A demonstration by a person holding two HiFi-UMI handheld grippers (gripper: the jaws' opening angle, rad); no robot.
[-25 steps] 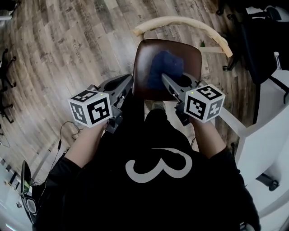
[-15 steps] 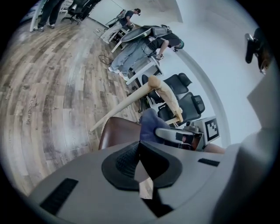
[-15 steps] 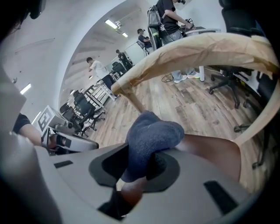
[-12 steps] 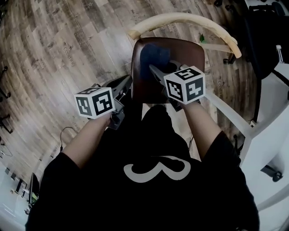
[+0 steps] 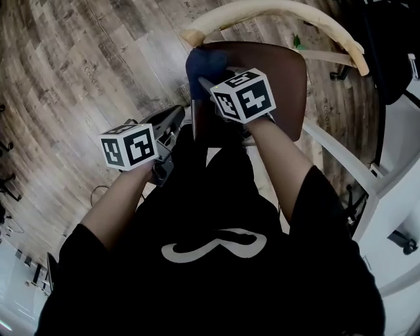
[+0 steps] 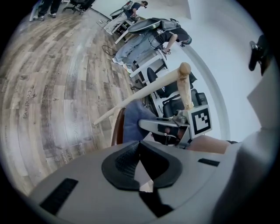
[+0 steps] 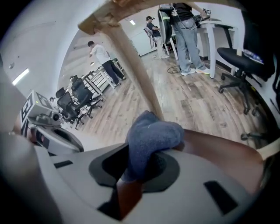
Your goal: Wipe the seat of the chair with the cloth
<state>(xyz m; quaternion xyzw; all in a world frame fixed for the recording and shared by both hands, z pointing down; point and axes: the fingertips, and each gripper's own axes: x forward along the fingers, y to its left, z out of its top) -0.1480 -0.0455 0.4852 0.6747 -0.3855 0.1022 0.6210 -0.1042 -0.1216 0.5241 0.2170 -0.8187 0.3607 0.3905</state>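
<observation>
1. We grip the bunched blue-grey terry cloth in the right gripper, its jaws clenched on the fabric.
2. In the head view, the cloth sits at the far left corner of the dark brown glossy chair seat, just beside the end of the curved pale wooden backrest.
3. The right gripper reaches over the seat, and the cloth touches it.
4. Our left gripper is closed, pads meeting at the tips with nothing between them.
5. The left gripper hangs beside the seat's near left edge, over the grey-brown wood-plank floor.
</observation>
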